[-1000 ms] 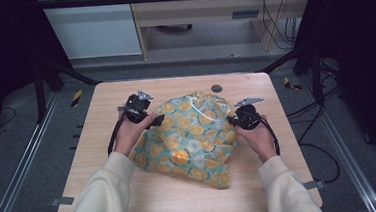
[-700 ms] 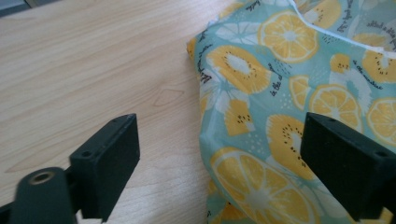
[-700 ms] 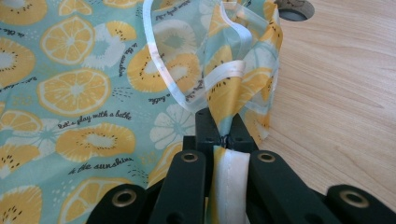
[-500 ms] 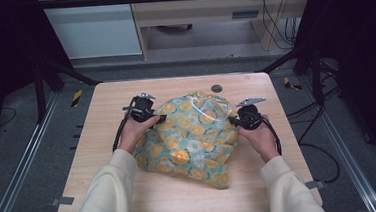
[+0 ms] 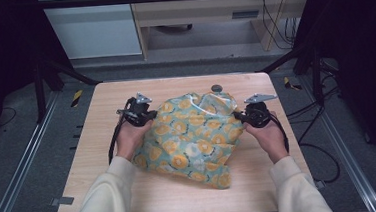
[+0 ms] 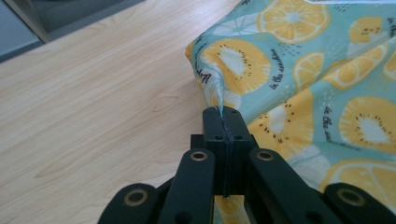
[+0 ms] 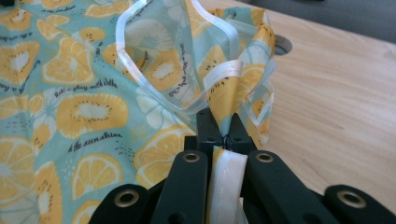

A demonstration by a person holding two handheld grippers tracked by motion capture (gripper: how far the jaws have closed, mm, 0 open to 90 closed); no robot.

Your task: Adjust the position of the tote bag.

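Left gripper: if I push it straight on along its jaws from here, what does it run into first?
The left gripper is already shut on a fold of the fruit-print cloth, its jaws having just closed. Pushed on, it would likely bunch that cloth rising ahead of it; the bare table lies beside the line. Depth is hard to judge.

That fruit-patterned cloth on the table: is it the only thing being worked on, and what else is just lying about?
In the job:
- teal fabric printed with orange citrus and kiwi slices, white-trimmed
- left gripper, jaws just closed on a fold at the cloth's edge
- right gripper, shut on its white-trimmed edge

Lying about:
- small round grey disc at the far edge of the light wooden table
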